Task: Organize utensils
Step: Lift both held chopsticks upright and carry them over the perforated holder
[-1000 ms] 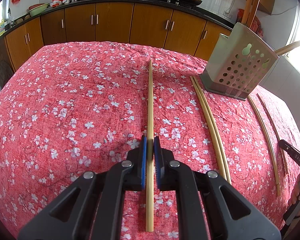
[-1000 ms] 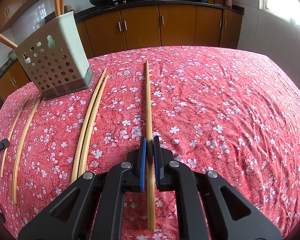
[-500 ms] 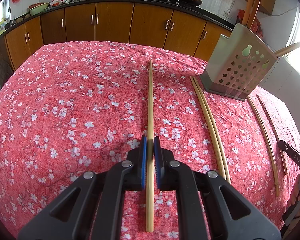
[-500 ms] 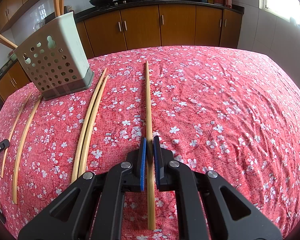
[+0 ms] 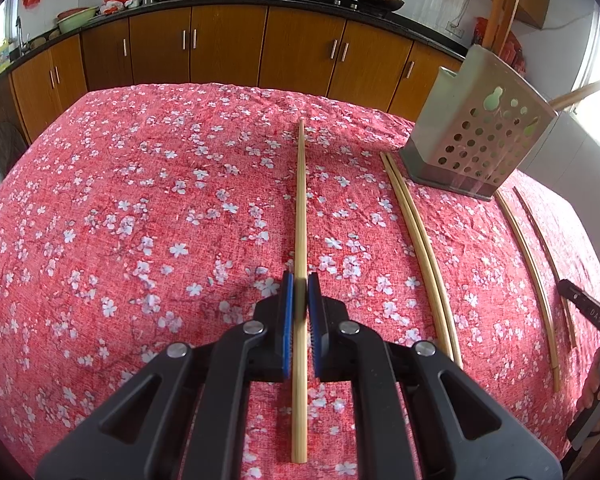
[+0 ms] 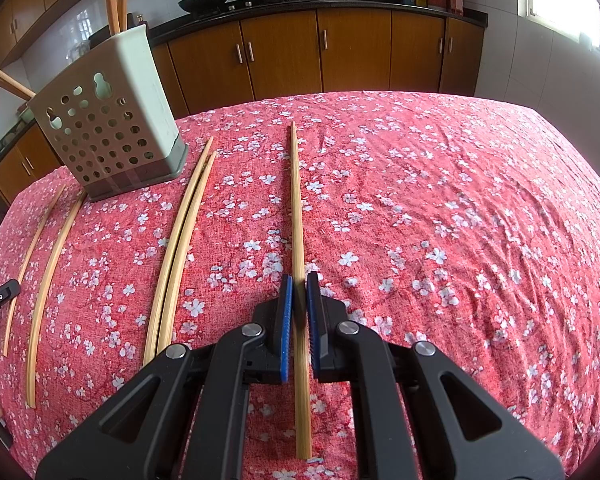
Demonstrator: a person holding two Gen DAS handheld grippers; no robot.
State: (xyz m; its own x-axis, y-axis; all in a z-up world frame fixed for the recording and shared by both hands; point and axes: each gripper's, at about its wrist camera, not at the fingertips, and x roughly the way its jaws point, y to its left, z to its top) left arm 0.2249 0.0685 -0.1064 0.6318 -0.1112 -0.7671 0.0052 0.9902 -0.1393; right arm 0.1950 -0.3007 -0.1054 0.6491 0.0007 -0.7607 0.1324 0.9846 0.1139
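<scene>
Nothing has moved since the earlier frames; both hands have kept still, each with its chopstick clamped.

Left gripper (image 5: 300, 284) sits at lower centre of its view, blue pads closed on a chopstick (image 5: 301, 208) that runs straight up the frame from between the jaws, its butt end sticking out below them; the right gripper (image 6: 297, 284) shows the same picture, closed on its own stick (image 6: 296, 208). Each is pinched near the thick end and in line with the fingers, likely so the long thin end leads and can be aimed into an opening.

The holder (image 5: 476, 140), a perforated box, stands at upper right of the left view and at upper left of the right view (image 6: 108, 120), so it lies between the two hands; a few sticks already rise from its top. On the red floral cloth (image 5: 140, 220) a pair (image 5: 420, 248) lies side by side, just below the holder's near corner; two more single sticks (image 5: 532, 280) lie apart from each other at the right edge of the left view, below the holder's far side. Laid out lengthwise, they are easy to take from the near end.

By my reading the task is partway done: some sticks stored, two in hand, four left on the cloth; whether the held sticks rest on the cloth or hang above it I cannot tell.
</scene>
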